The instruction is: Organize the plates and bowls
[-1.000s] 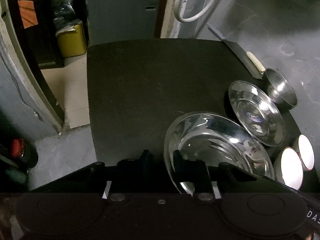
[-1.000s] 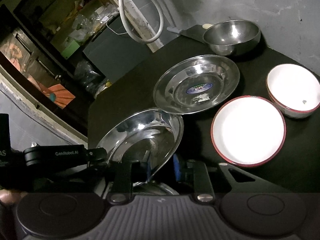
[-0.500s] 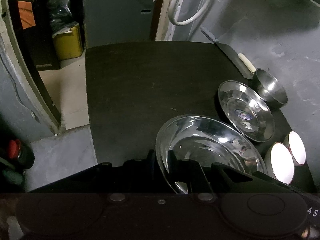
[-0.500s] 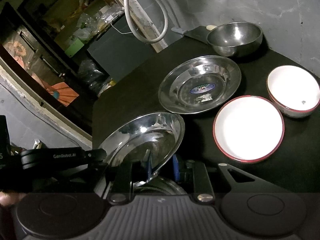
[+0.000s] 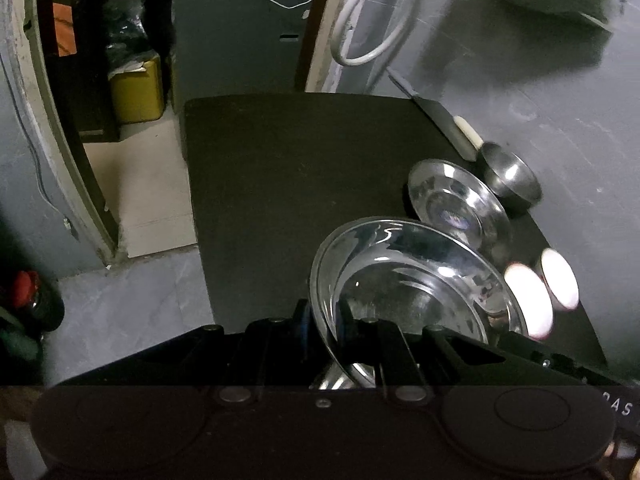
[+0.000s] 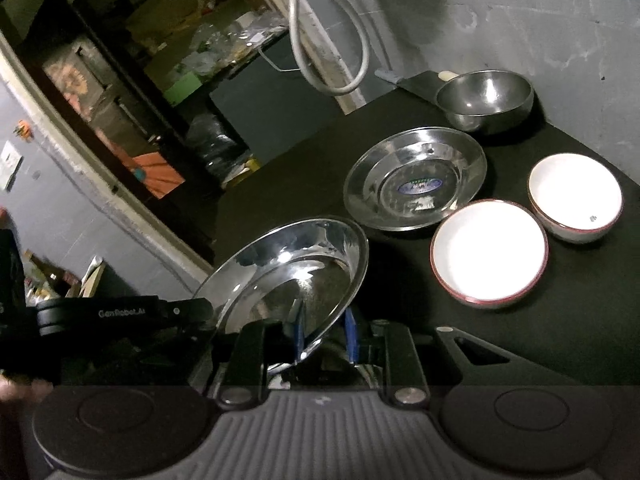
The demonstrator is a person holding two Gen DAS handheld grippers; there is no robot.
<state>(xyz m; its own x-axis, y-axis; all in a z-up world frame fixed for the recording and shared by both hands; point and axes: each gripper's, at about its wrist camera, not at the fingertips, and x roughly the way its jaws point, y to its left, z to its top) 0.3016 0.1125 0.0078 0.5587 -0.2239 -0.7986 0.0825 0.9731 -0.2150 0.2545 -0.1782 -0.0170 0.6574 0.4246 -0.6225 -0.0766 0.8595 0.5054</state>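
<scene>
A large steel plate (image 5: pixel 420 280) hangs tilted above the black table (image 5: pixel 300 180), held from both sides. My left gripper (image 5: pixel 324 320) is shut on its near rim. In the right wrist view the same plate (image 6: pixel 292 272) shines in the middle, with my right gripper (image 6: pixel 324 332) shut on its rim between the blue pads. The left gripper (image 6: pixel 204 306) holds the opposite edge there. A smaller steel plate (image 6: pixel 416 176), a steel bowl (image 6: pixel 484 100) and two white red-rimmed bowls (image 6: pixel 490 254) (image 6: pixel 576 196) rest on the table (image 6: pixel 520 340).
A cleaver (image 6: pixel 416 80) lies at the table's far corner beside the steel bowl. A white hose (image 5: pixel 368 28) hangs on the grey wall behind. Left of the table the floor drops away, with a yellow container (image 5: pixel 136 88) in a doorway. More steel glints just under my right fingers.
The left jaws closed onto the plate's rim. Both grippers then rose and pulled back with the plate, so the table and the other dishes look smaller and farther off.
</scene>
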